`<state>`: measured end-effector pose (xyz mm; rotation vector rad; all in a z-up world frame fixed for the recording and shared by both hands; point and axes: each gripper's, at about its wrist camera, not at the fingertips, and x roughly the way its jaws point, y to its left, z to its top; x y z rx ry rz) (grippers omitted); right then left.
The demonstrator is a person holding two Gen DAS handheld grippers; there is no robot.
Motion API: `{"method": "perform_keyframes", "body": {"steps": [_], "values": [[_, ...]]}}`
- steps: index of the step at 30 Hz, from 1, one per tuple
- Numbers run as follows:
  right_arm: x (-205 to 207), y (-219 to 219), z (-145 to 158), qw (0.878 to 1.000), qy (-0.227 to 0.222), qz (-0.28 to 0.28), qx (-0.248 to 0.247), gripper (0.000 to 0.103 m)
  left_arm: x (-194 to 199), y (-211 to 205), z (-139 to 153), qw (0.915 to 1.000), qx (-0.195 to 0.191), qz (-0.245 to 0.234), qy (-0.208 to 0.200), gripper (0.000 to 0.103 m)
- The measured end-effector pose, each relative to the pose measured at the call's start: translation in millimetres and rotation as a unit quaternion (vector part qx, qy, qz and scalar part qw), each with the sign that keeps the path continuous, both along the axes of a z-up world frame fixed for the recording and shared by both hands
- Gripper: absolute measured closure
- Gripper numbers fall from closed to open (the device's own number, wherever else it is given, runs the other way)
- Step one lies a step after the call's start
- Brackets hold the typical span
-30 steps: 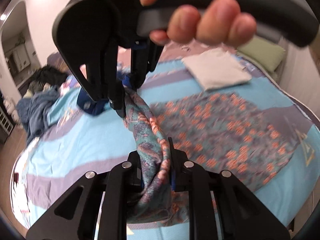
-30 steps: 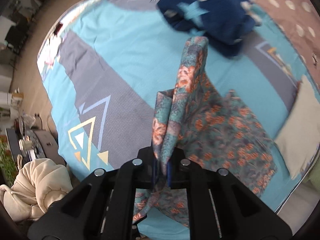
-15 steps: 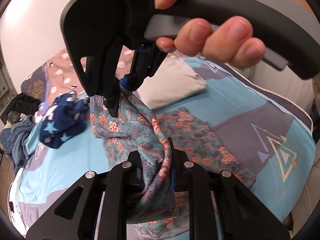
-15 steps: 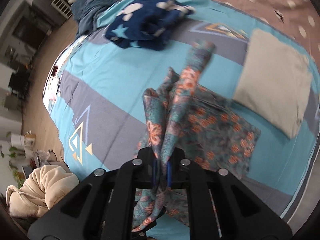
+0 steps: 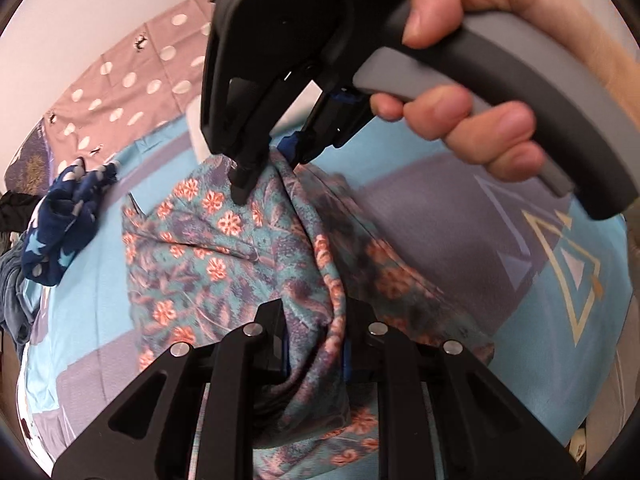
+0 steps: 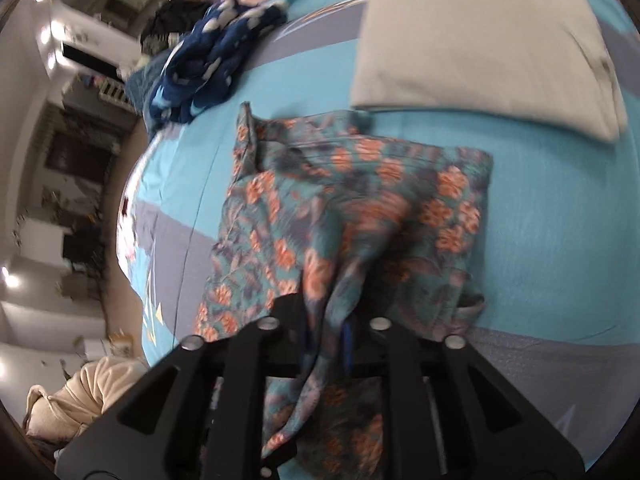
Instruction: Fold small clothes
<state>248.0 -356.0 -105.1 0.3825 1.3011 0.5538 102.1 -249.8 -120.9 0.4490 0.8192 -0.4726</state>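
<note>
We see our right gripper, its jaws just opening, with floral cloth between them, folded on the bedspread below a beige pillow.

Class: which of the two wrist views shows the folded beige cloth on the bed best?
The right wrist view: the beige cloth lies nearly whole at the top, beyond the floral garment. In the left wrist view the right gripper hides it except for a pale sliver.
</note>
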Motion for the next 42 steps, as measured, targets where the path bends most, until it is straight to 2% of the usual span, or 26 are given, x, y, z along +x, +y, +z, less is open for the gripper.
{"method": "perform_keyframes", "body": {"steps": [5, 7, 8, 10, 12, 14, 16, 21, 25, 27, 28, 31, 33, 34, 35, 36, 38, 40, 42], "values": [[11, -17, -19, 0.996, 0.002, -0.032, 0.077, 0.066, -3, -2, -4, 0.9999, 0.004, -0.009, -0.002, 0.084], [17, -17, -18, 0.994, -0.006, -0.044, 0.101, 0.069, -3, -1, -3, 0.9999, 0.003, -0.011, -0.001, 0.084], [20, -14, -12, 0.994, -0.027, -0.049, 0.094, 0.081, -2, -1, -3, 0.9999, 0.003, -0.011, 0.000, 0.084], [21, -8, -1, 0.994, -0.053, -0.039, 0.092, 0.092, -3, -2, -3, 1.0000, 0.001, -0.010, 0.001, 0.084], [17, 0, 14, 0.993, -0.088, -0.020, 0.083, 0.094, -3, 0, -1, 0.9999, -0.007, -0.007, 0.002, 0.084], [12, 9, 27, 0.992, -0.117, -0.008, 0.049, 0.095, 3, 3, 0, 0.9999, -0.013, -0.007, 0.005, 0.084], [8, 7, 30, 0.991, -0.129, -0.009, 0.028, 0.095, 2, 3, 1, 0.9998, -0.017, -0.008, 0.005, 0.082], [9, -16, 9, 0.993, -0.108, -0.036, 0.019, 0.094, 0, 1, -4, 0.9996, -0.022, -0.013, 0.009, 0.080], [4, -40, -15, 0.993, -0.096, -0.073, -0.017, 0.090, 0, -2, -12, 0.9996, -0.012, -0.021, 0.013, 0.079], [3, -50, -24, 0.988, -0.095, -0.103, -0.066, 0.082, -3, -3, -15, 0.9995, -0.008, -0.026, 0.015, 0.075], [2, -55, -25, 0.987, -0.096, -0.114, -0.066, 0.068, -4, -3, -16, 0.9993, -0.008, -0.031, 0.020, 0.070], [-9, -64, -7, 0.981, -0.140, -0.131, -0.030, 0.067, -9, 0, -12, 0.9984, -0.018, -0.046, 0.026, 0.062], [-19, -58, 10, 0.977, -0.174, -0.117, -0.023, 0.067, -13, 4, -7, 0.9966, -0.037, -0.064, 0.036, 0.056], [-23, -52, 16, 0.977, -0.186, -0.101, -0.014, 0.067, -17, 7, -4, 0.9942, -0.052, -0.079, 0.051, 0.050], [-25, -42, 22, 0.978, -0.194, -0.075, -0.002, 0.067, -17, 13, 0, 0.9882, -0.077, -0.103, 0.083, 0.047], [-29, -27, 26, 0.979, -0.199, -0.034, 0.011, 0.067, -17, 22, 4, 0.9774, -0.115, -0.128, 0.124, 0.047], [-34, -2, 24, 0.980, -0.198, 0.025, 0.014, 0.067, -15, 39, 12, 0.9569, -0.172, -0.156, 0.174, 0.045], [-35, 23, 12, 0.980, -0.185, 0.070, -0.001, 0.066, -13, 62, 17, 0.9337, -0.221, -0.181, 0.216, 0.043], [-32, 38, -9, 0.983, -0.157, 0.089, -0.045, 0.066, -7, 85, 17, 0.9240, -0.247, -0.174, 0.235, 0.043]]}}
